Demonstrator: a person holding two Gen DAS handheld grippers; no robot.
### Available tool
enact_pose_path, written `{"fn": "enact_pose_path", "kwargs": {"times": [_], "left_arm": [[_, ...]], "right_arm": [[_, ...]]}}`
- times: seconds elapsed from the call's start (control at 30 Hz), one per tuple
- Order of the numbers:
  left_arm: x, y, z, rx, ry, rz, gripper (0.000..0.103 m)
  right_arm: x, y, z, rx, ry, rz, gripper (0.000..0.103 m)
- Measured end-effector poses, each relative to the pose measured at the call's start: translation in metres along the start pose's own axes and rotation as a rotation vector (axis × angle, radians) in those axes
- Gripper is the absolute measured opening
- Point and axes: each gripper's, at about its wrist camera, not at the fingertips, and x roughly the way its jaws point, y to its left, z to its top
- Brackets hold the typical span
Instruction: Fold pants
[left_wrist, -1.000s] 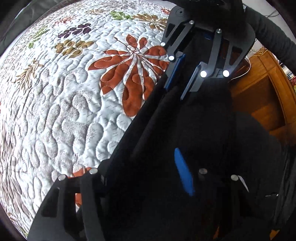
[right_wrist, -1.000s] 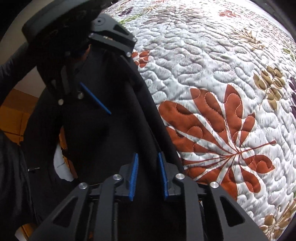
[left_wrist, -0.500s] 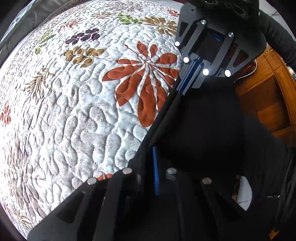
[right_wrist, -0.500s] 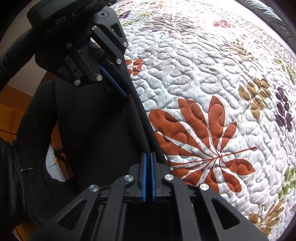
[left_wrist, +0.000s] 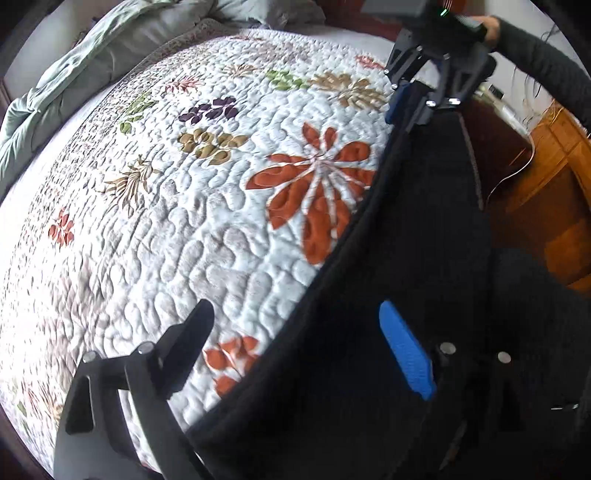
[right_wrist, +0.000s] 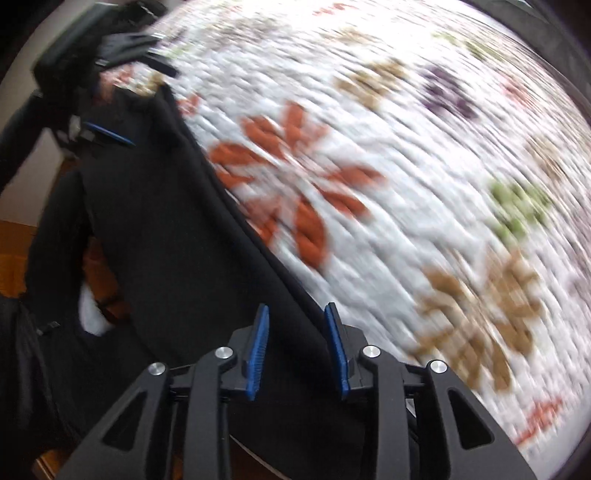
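Right wrist blurred, black pants (right_wrist: 173, 236) edge seemingly between spread hand-held gripper (right_wrist: 297, 350) fingers

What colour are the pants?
Plain black pants, clearest in the left wrist view, against the white leaf-print quilt.

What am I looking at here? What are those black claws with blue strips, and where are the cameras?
The claws are two handheld grippers, one in each of a person's hands. Each carries a wide-angle camera looking along its own fingers, so each picture is one gripper's view. The left gripper and right gripper both stand open, with the edge of the black pants running between their blue pads. Underneath is a bed with a leaf-patterned quilt. The right view is blurred.
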Motion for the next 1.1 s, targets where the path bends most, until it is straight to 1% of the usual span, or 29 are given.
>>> {"fn": "enact_pose_path", "kwargs": {"times": [0.07,0.1,0.17,0.23,0.3,0.37,0.4,0.43,0.57,0.63,0.7,0.73,0.77,0.8,0.83,0.87,0.9,0.93,1.0,1.03,1.1], "left_arm": [[-0.007,-0.011,-0.008,-0.013,-0.024,-0.017,0.091],[-0.005,-0.018,-0.011,-0.011,-0.020,-0.027,0.091],[0.005,-0.030,-0.020,-0.001,0.010,-0.023,0.091],[0.016,-0.039,-0.030,-0.012,0.050,-0.033,0.091],[0.023,-0.043,-0.038,-0.033,0.072,-0.052,0.091],[0.031,-0.048,-0.044,-0.046,0.091,-0.064,0.091],[0.034,-0.051,-0.047,-0.048,0.103,-0.068,0.091],[0.038,-0.053,-0.047,-0.047,0.111,-0.067,0.091],[0.048,-0.058,-0.050,-0.048,0.123,-0.058,0.091],[0.046,-0.059,-0.052,-0.058,0.116,-0.057,0.091],[0.046,-0.058,-0.054,-0.071,0.110,-0.056,0.091],[0.050,-0.058,-0.052,-0.078,0.108,-0.056,0.091],[0.050,-0.059,-0.052,-0.080,0.110,-0.054,0.092],[0.052,-0.061,-0.052,-0.077,0.112,-0.049,0.092],[0.050,-0.063,-0.054,-0.077,0.118,-0.047,0.092],[0.049,-0.065,-0.054,-0.080,0.123,-0.048,0.092],[0.046,-0.066,-0.053,-0.081,0.123,-0.046,0.092],[0.039,-0.070,-0.054,-0.079,0.107,-0.040,0.092],[0.031,-0.079,-0.054,-0.086,0.068,-0.037,0.092],[0.028,-0.085,-0.055,-0.097,0.047,-0.031,0.092],[0.031,-0.095,-0.057,-0.122,0.024,-0.017,0.093]], "right_arm": [[0.001,-0.005,-0.007,0.005,-0.002,0.001,0.032],[0.004,-0.006,-0.008,0.005,-0.004,0.007,0.032],[0.009,-0.002,-0.009,-0.012,-0.002,0.027,0.032],[0.018,0.000,-0.008,-0.030,0.009,0.025,0.032],[0.026,0.001,-0.008,-0.043,0.021,0.010,0.032],[0.031,-0.001,-0.008,-0.066,0.034,-0.030,0.023],[0.031,0.000,-0.008,-0.067,0.035,-0.033,0.010],[0.028,0.001,-0.009,-0.076,0.032,-0.035,0.004],[0.014,-0.001,-0.009,-0.082,0.004,-0.040,0.003],[0.015,-0.003,-0.005,-0.069,-0.010,-0.045,0.003],[0.024,-0.005,-0.007,-0.054,-0.005,-0.054,0.004],[0.026,-0.006,-0.011,-0.039,-0.013,-0.047,0.007],[0.020,-0.009,-0.016,-0.004,-0.039,-0.038,0.011],[0.011,-0.013,-0.024,0.035,-0.072,-0.030,0.018],[-0.005,-0.024,-0.037,0.105,-0.129,-0.037,0.023],[-0.024,-0.038,-0.056,0.200,-0.200,-0.057,0.025],[-0.037,-0.050,-0.073,0.277,-0.256,-0.061,0.030],[-0.051,-0.065,-0.099,0.396,-0.328,-0.049,0.034],[-0.060,-0.083,-0.142,0.561,-0.428,-0.010,0.034],[-0.056,-0.088,-0.156,0.612,-0.452,0.006,0.034],[-0.039,-0.090,-0.178,0.689,-0.472,0.035,0.034]]}}
